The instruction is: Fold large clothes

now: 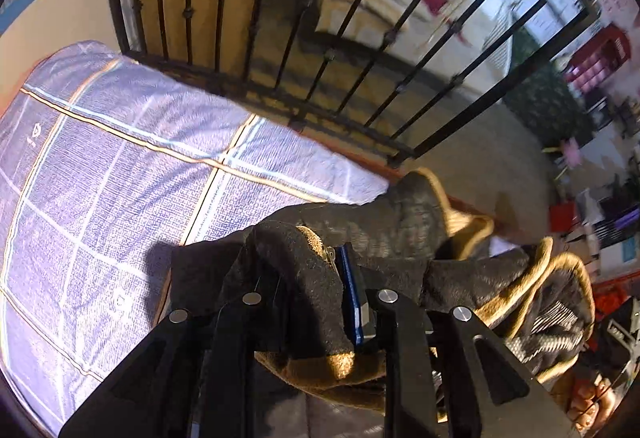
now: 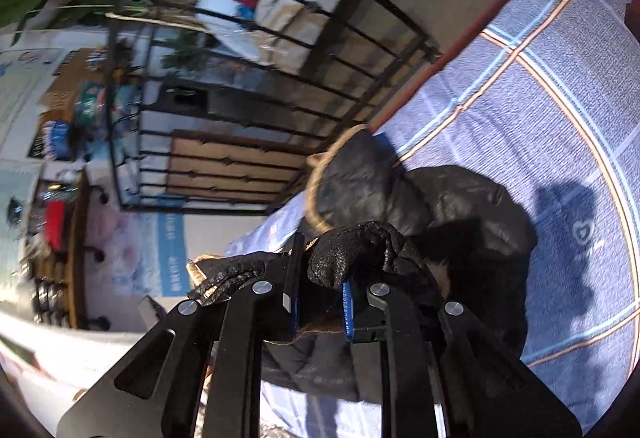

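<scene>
A black jacket with a tan fleece lining hangs over the edge of a bed. My left gripper is shut on a thick fold of its black fabric, and the blue pad of one finger shows beside the fold. The tan lining spills out below and to the right. In the right wrist view the same black jacket lies bunched on the bed. My right gripper is shut on another fold of it, held between the blue pads. Part of the jacket is hidden under both grippers.
The bed carries a blue checked sheet with orange and white lines, also seen as the blue checked sheet. A black iron bed rail stands at the bed's end, the same rail. Cluttered furniture, boxes and plants lie beyond.
</scene>
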{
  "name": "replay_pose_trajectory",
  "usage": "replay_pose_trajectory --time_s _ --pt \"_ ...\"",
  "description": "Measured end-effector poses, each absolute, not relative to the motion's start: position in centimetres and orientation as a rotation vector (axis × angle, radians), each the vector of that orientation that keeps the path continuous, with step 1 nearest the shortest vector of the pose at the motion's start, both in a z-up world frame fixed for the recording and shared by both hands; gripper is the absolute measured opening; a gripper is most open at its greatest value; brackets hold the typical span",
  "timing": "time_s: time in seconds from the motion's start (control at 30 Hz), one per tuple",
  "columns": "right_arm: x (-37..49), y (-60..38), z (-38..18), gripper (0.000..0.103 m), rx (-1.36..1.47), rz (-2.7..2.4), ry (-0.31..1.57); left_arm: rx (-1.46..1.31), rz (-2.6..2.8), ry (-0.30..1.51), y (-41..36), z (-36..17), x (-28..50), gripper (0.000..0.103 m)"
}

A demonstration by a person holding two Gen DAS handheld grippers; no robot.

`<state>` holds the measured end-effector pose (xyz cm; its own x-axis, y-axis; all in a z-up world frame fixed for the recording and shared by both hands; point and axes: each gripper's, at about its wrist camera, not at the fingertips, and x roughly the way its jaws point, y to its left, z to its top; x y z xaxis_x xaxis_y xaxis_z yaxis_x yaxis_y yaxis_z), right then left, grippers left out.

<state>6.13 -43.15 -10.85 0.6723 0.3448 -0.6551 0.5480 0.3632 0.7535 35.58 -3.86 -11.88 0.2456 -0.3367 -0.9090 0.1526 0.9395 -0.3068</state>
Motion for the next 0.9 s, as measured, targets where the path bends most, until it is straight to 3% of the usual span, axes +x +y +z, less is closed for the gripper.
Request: replay_pose_trajectory --time_s 0.17,0.33,0.43,0.5,0.57,0.7,0.9 --pt "7.5 -44.5 -17.4 0.016 1.323 -0.294 0.987 -0.181 -0.300 1.450 -4.2 -17.8 38.0 0.025" --pt "7.0 -44.9 -20.9 0.016 1.422 -0.387 0.988 -0.318 -0.357 1.467 -2.4 -17.5 38.9 0.030" --pt "7.2 -45.5 -21.2 0.016 1.434 -0.380 1.005 -0.659 -0.409 1.476 2.0 -16.6 39.3 0.045" --pt "7.2 -45.8 -21.1 0.016 1.433 -0.373 1.018 -0.801 -0.377 1.385 5.3 -15.0 39.0 0.060" --pt "7.1 -45.8 -21.2 0.017 1.444 -0.371 1.022 -0.741 -0.307 1.275 7.8 -12.4 38.4 0.070" --pt "7.7 -45.7 -21.2 0.020 1.445 -0.354 1.026 -0.534 -0.390 1.222 7.7 -9.2 35.2 0.070" --pt "7.4 -45.6 -17.8 0.028 1.403 -0.310 1.021 0.071 -0.635 1.062 -1.5 -8.0 22.8 0.071"
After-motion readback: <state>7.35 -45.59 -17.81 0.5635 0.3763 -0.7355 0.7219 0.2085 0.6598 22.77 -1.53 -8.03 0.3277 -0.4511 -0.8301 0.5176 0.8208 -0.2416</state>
